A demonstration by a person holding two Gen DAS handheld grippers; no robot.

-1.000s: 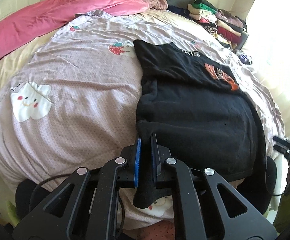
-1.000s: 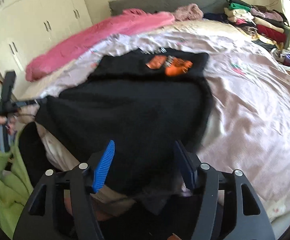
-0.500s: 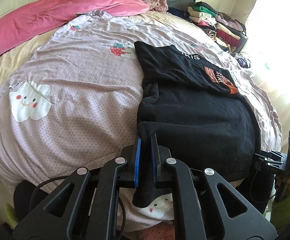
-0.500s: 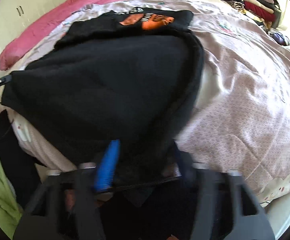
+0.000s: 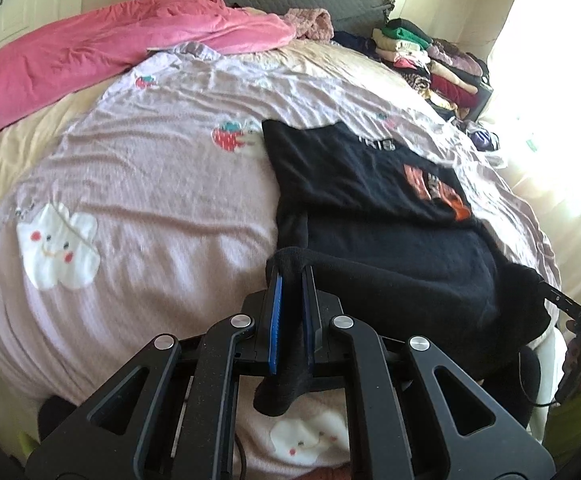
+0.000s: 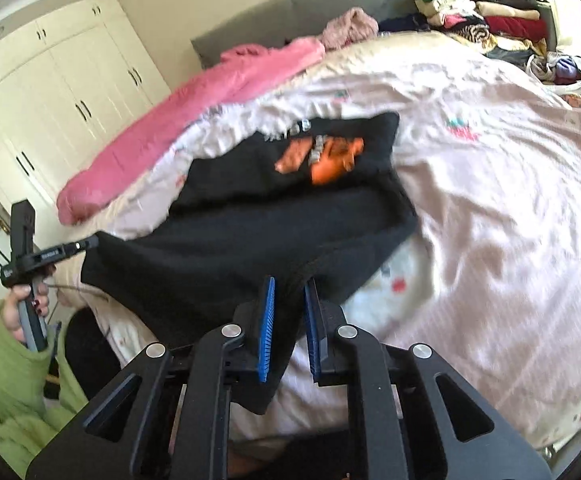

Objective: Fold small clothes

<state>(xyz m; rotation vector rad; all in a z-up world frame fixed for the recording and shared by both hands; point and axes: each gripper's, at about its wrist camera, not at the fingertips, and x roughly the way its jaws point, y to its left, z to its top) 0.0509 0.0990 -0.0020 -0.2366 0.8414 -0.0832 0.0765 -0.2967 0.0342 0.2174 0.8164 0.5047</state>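
A: Where's the black shirt (image 5: 390,248)?
B: On the pink bedspread (image 5: 150,184), bottom hem lifted at the near edge.
A: Claws?
B: Left gripper (image 5: 290,312) clamped on 1 hem corner. Right gripper (image 6: 289,320) is closing, the other corner bunched between its pads.
A: Why both corners?
B: Probably to carry the hem over the print, even fold.

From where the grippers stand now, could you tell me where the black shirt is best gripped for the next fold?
Grip the black shirt at its two near hem corners, coming from the foot of the bed. That edge overhangs the side nearest the person, so the jaws can slide over it. The left gripper is clamped on one corner; the right gripper is closing on the other.
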